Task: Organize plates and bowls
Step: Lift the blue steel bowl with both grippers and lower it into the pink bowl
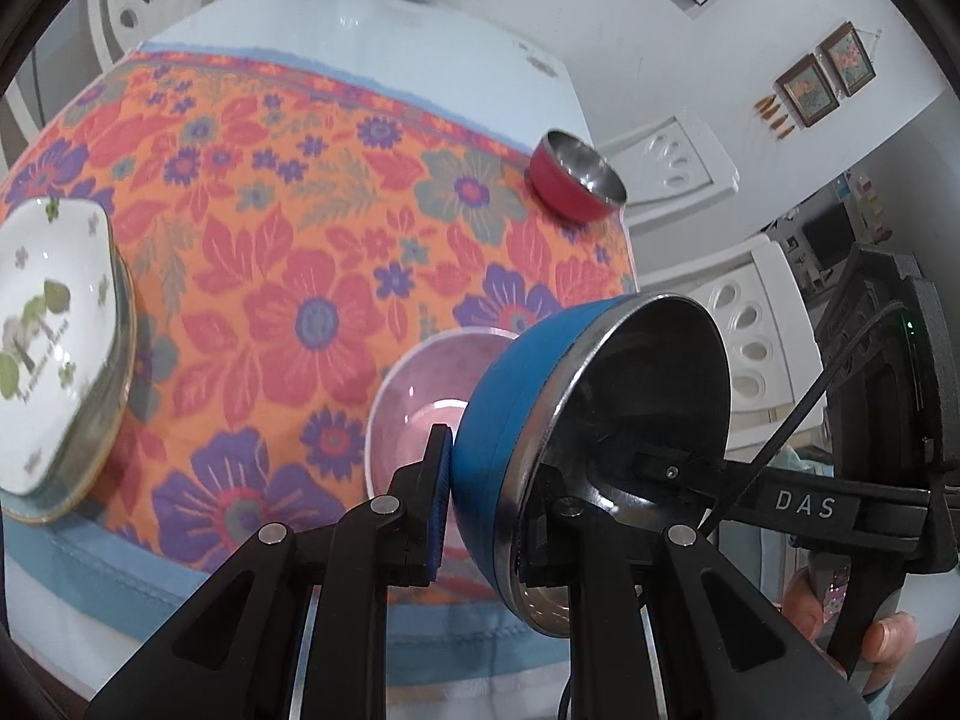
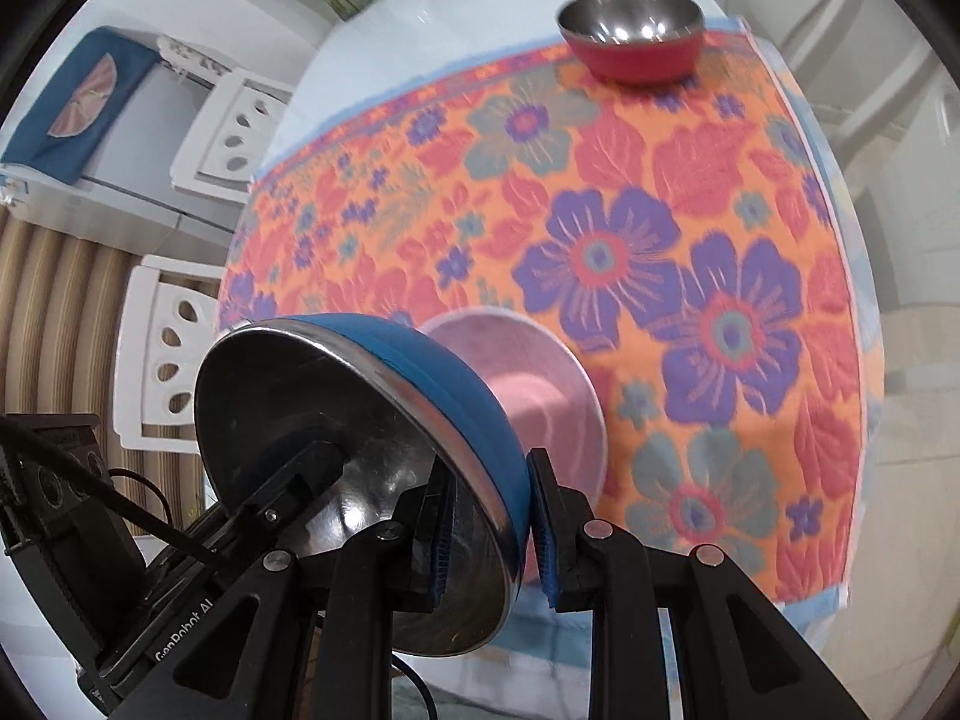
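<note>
Gripping the rim of one blue bowl (image 1: 516, 396) from opposite sides, the left gripper (image 1: 486, 510) and the right gripper (image 2: 489, 516) are each clamped on the bowl wall, one pad against the blue outside and the other against the steel inside. The bowl hangs tilted above the near edge of the table, its polished interior turned sideways; in the left wrist view the interior faces right, and the other gripper's finger reaches into it from that side. In the right wrist view the same blue bowl (image 2: 420, 372) shows its interior to the left, with the other gripper's finger entering from the lower left. A hand (image 1: 852, 618) wraps the handle of the right-hand tool at the lower right of the left wrist view. Directly beyond the held bowl, a pink bowl (image 1: 414, 396) stands upright on the floral tablecloth (image 1: 300, 252), partly hidden behind the blue one; the right wrist view shows the pink bowl (image 2: 540, 384) likewise. A red bowl (image 1: 576, 180) with a steel interior stands upright near the far right corner of the cloth, well apart from the other two bowls. At the left edge of the cloth, a white plate (image 1: 48, 324) with a green leaf pattern lies on top of a stack of plates. White chairs (image 1: 678, 162) stand around the table.
</note>
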Tool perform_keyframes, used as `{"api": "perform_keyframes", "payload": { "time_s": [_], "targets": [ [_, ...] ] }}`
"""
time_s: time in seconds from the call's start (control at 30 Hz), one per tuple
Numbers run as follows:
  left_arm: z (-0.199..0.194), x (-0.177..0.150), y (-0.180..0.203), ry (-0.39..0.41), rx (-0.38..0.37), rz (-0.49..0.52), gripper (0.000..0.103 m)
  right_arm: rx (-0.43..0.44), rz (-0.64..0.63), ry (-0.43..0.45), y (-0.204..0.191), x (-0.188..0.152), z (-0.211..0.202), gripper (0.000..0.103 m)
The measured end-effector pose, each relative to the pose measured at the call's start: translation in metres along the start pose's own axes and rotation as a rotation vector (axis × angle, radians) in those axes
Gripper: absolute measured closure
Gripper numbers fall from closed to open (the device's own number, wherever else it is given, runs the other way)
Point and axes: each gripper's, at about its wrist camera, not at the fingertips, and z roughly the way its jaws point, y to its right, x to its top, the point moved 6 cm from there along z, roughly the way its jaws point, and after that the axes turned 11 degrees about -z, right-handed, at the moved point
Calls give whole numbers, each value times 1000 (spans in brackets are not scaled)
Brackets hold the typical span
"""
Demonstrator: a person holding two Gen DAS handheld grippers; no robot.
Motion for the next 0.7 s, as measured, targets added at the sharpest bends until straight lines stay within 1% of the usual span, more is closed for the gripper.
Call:
{"api": "perform_keyframes", "payload": {
  "time_s": [0.27,0.37,0.5,0.7],
  "targets": [
    [11,-14,0,-19,55,46,89,-40,7,-24,7,-13,9,80],
    [15,-19,0,-34,60,50,89,-62,8,-17,9,-16,11,80],
    [21,-20,0,-41,64,53,89,-66,23,-14,13,-17,13,80],
    [24,-19,2,-45,86,79,86,-77,36,-8,17,-19,14,80]
  ]
}}
